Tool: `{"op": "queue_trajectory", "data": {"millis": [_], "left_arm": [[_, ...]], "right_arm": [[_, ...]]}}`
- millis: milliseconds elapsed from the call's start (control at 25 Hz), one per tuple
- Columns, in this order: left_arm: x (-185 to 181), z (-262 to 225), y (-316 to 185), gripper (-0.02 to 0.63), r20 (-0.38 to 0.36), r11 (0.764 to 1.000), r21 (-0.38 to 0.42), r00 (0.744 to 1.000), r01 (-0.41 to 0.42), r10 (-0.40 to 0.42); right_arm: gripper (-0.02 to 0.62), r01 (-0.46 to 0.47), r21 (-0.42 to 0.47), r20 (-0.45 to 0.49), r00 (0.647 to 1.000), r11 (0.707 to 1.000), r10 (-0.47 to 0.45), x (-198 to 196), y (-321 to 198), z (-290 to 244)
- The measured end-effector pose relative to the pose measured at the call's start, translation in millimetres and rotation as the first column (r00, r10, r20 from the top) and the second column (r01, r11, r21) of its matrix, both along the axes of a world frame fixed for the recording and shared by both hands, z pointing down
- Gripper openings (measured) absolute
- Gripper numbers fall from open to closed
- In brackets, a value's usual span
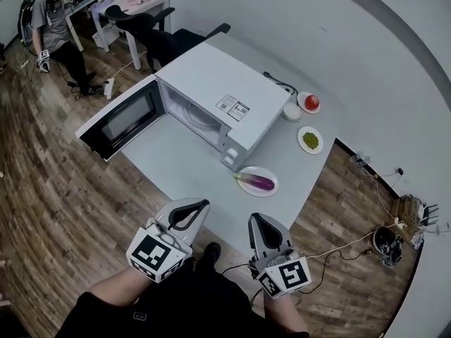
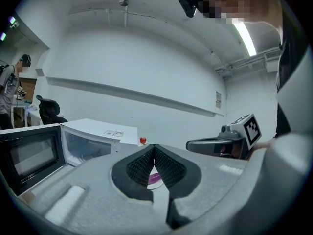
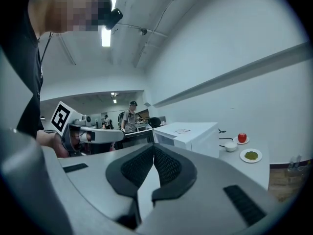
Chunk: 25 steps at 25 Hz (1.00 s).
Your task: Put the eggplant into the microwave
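The eggplant (image 1: 256, 182) lies on its side on a small white plate (image 1: 262, 192) near the table's (image 1: 183, 174) front edge, just off the front right corner of the microwave (image 1: 218, 83). The microwave's door (image 1: 120, 122) stands swung wide open toward the left.

Both grippers hang off the table's near edge, well apart from the plate. The left gripper (image 1: 204, 204) has its ribbed pads pressed tip to tip with nothing between them, and the right gripper (image 1: 254, 218) is closed and empty in the same way.

The eggplant is slim and glossy, so it is probably light and fairly firm, with a smooth skin that could slip under a light pinch. Being round, it may also roll on the plate. Whether it is real or a plastic model is hard to tell at this size.

The best hold looks to be across the thick purple middle, with one jaw on each long side. The green stem end at its left is thinner and would be less secure. The jaws need to open before reaching it.
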State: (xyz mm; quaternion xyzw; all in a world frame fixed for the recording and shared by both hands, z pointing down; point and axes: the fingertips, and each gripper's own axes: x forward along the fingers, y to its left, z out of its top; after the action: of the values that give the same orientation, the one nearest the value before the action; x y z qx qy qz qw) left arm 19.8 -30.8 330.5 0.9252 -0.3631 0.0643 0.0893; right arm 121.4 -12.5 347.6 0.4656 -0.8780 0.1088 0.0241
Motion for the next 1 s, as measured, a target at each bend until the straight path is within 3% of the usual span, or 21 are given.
{"op": "queue_trajectory", "data": {"millis": [720,1000], "left_arm": [[14.0,85.3,-56.9,0.009,0.037,0.992,-0.117,0.998,-0.049,0.054],[25.1,117.5,-66.1,0.009,0.057,0.987,-0.143,0.995,-0.068,0.077]], "right_arm": [[0.017,-0.073,-0.104,-0.142,0.988,0.992,0.058,16.4,-59.7,89.8],[0.017,-0.104,-0.139,-0.262,0.963,0.985,0.064,27.6,-75.0,142.9]]}}
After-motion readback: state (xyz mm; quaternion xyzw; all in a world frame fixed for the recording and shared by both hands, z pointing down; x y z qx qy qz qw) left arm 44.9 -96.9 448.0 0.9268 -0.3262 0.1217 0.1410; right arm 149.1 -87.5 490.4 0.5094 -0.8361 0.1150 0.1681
